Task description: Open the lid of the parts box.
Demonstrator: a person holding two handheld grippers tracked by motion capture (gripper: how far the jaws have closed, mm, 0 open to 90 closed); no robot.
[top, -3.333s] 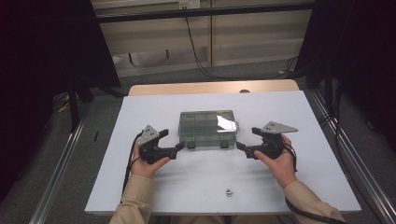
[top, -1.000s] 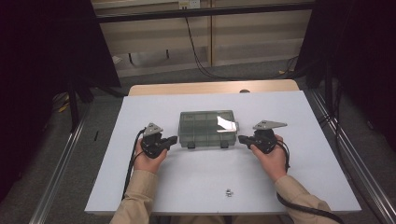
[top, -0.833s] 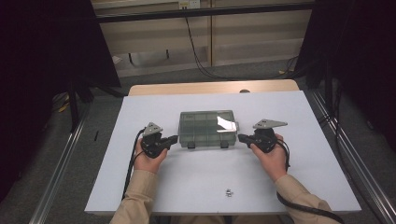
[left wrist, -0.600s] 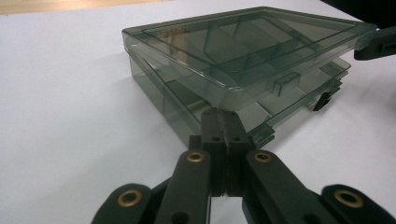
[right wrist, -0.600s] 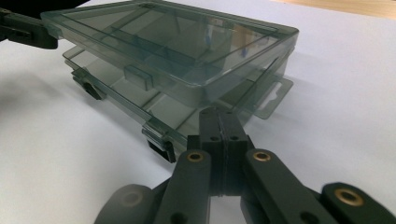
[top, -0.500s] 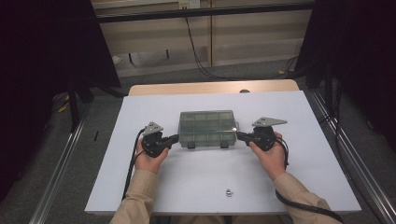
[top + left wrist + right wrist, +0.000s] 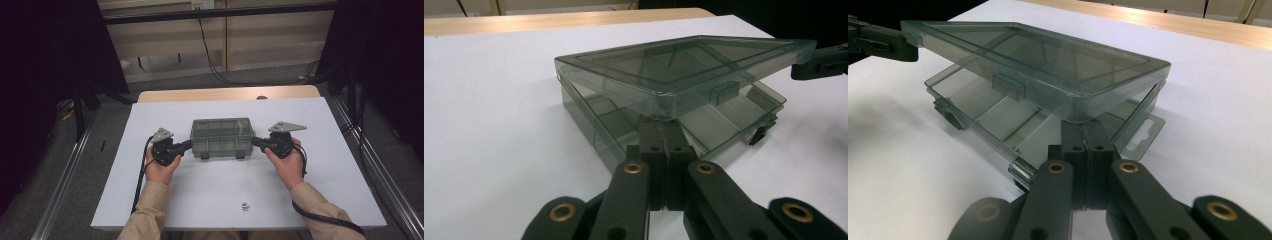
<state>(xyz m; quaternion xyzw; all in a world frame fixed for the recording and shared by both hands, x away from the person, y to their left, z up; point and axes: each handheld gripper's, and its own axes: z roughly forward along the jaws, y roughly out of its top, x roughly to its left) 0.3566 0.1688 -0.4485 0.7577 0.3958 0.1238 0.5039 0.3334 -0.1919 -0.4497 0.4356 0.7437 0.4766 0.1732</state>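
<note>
Hand-held grippers [image 7: 189, 144] [image 7: 254, 141] closed, lid [image 7: 684, 65] raised, unlabelled box [image 7: 221, 146]

Smoky clear compartment box [image 7: 222, 137] mid-table, hinged lid [image 7: 684, 65] apparently part-raised.

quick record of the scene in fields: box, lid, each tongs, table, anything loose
box: clear grey compartment box, mid table
lid: front edge raised, hinged at back
left tongs: shut, tips under the lid's left front corner
right tongs: shut, tips under the lid's right front corner
table: white top
loose: small metal part near the front edge
</note>
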